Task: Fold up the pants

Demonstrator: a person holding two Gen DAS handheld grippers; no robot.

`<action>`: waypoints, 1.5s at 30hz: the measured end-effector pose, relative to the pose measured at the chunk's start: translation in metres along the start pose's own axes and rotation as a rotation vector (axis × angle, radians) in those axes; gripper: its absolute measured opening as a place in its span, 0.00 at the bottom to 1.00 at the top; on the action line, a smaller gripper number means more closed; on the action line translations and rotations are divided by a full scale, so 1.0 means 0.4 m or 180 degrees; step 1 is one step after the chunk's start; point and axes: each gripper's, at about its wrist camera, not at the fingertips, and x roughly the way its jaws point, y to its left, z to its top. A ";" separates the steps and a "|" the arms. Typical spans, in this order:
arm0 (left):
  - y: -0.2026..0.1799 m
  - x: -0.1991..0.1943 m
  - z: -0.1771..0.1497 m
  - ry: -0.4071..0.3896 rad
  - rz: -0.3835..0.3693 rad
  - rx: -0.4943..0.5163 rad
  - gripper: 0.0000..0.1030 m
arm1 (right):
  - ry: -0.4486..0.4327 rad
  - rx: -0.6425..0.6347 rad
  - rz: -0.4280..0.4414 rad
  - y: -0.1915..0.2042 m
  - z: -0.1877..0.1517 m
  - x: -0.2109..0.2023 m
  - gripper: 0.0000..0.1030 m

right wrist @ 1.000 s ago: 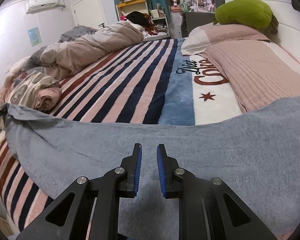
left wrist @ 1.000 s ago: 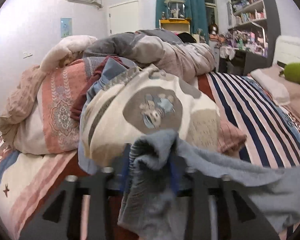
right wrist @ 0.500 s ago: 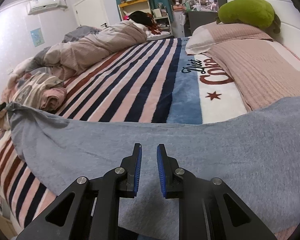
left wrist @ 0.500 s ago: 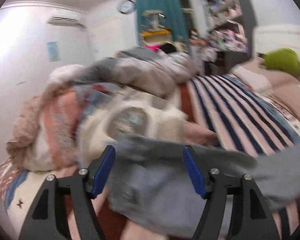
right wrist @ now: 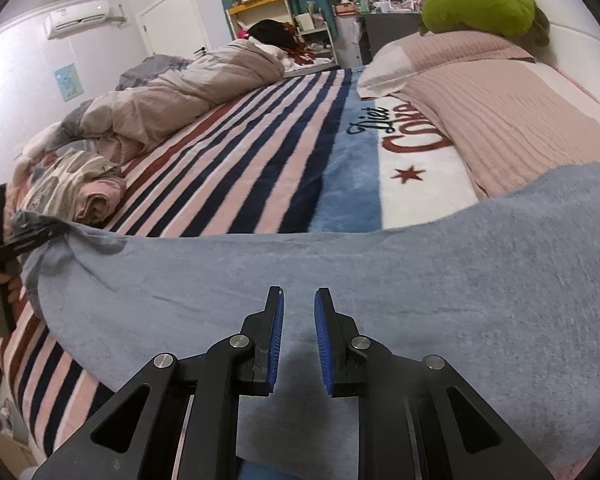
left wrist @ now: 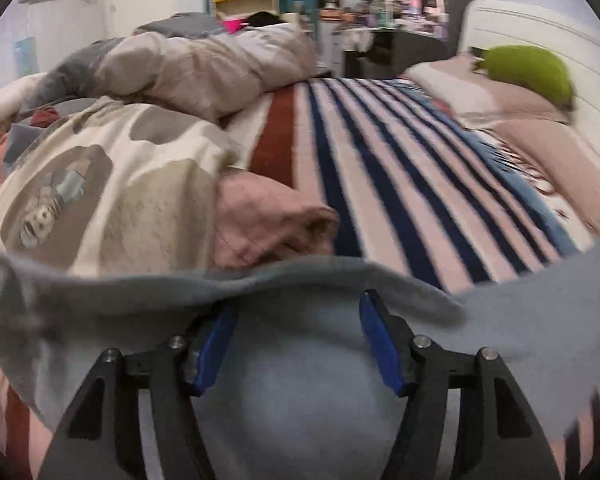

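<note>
- Soft grey-blue fleece pants (right wrist: 380, 280) are lying spread across the near edge of the striped pink, navy and red bed blanket (right wrist: 236, 168), running from the left side toward the right corner by the ribbed pink bedspread (right wrist: 500, 112).
- Your left gripper (left wrist: 298, 308) is sitting with its blue-padded tongs released, jaws wide apart; a raised fold of the pants is draping over the fingertips, and the frame is blurring there.
- In the right wrist view your left gripper (right wrist: 24, 236) is showing at the left edge of the bed, touching the bunched end of the pants; grip from this angle cannot be told.
- Your right gripper (right wrist: 299, 300) is hovering over the middle of the pants, tongs nearly together with a narrow gap, nothing between them.
- A crumpled cream and pink cartoon-print quilt (left wrist: 112, 184) is lying just behind the pants at the left edge.
- A green plush pillow (right wrist: 480, 4) is resting at the headboard end.
</note>
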 end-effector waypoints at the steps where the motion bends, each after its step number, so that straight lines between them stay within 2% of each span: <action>1: 0.014 0.008 0.012 -0.0041 0.0051 -0.0092 0.59 | -0.0001 0.0000 -0.0011 -0.004 -0.002 -0.001 0.12; 4: 0.032 0.017 0.029 -0.0103 0.0102 -0.0203 0.58 | -0.0048 -0.0014 -0.0120 -0.020 -0.002 -0.014 0.12; 9: -0.001 -0.035 -0.004 -0.0089 -0.0051 -0.0189 0.62 | -0.0215 0.0101 -0.0334 -0.077 -0.007 -0.079 0.26; 11: -0.027 -0.080 -0.031 -0.0122 -0.0150 -0.0179 0.66 | -0.0323 0.0119 -0.0508 -0.104 -0.013 -0.129 0.35; 16: -0.094 -0.168 -0.091 -0.0198 -0.0264 -0.0130 0.69 | -0.0499 0.0076 -0.0926 -0.165 -0.014 -0.242 0.39; 18: -0.117 -0.186 -0.114 -0.0198 -0.0289 -0.0152 0.69 | -0.0562 0.0066 -0.1133 -0.195 -0.008 -0.284 0.45; 20: -0.134 -0.192 -0.132 -0.0180 -0.0298 -0.0162 0.69 | -0.0587 0.0081 -0.1281 -0.220 -0.005 -0.311 0.61; 21: -0.143 -0.195 -0.142 -0.0173 -0.0308 -0.0178 0.69 | -0.0621 0.0130 -0.1340 -0.238 -0.009 -0.330 0.61; 29: -0.127 -0.203 -0.221 0.0022 -0.0240 -0.0477 0.70 | -0.0741 0.0567 -0.1352 -0.311 -0.109 -0.424 0.61; 32: -0.115 -0.210 -0.246 0.0087 -0.0191 -0.0554 0.70 | -0.0734 0.0732 -0.1101 -0.323 -0.147 -0.434 0.63; 34: -0.101 -0.211 -0.259 0.0119 -0.0204 -0.0633 0.70 | -0.0773 0.0707 -0.1045 -0.316 -0.150 -0.424 0.63; 39: -0.084 -0.219 -0.277 0.0124 -0.0170 -0.0715 0.70 | -0.0887 0.0440 -0.1120 -0.289 -0.116 -0.380 0.60; 41: -0.077 -0.225 -0.282 0.0108 -0.0171 -0.0743 0.70 | -0.0934 0.0383 -0.1206 -0.284 -0.096 -0.361 0.45; 42: -0.075 -0.227 -0.283 0.0103 -0.0163 -0.0751 0.70 | -0.0939 0.0365 -0.1234 -0.285 -0.086 -0.352 0.41; 45: -0.066 -0.232 -0.288 0.0090 -0.0153 -0.0783 0.70 | -0.0912 0.0360 -0.1165 -0.291 -0.060 -0.326 0.21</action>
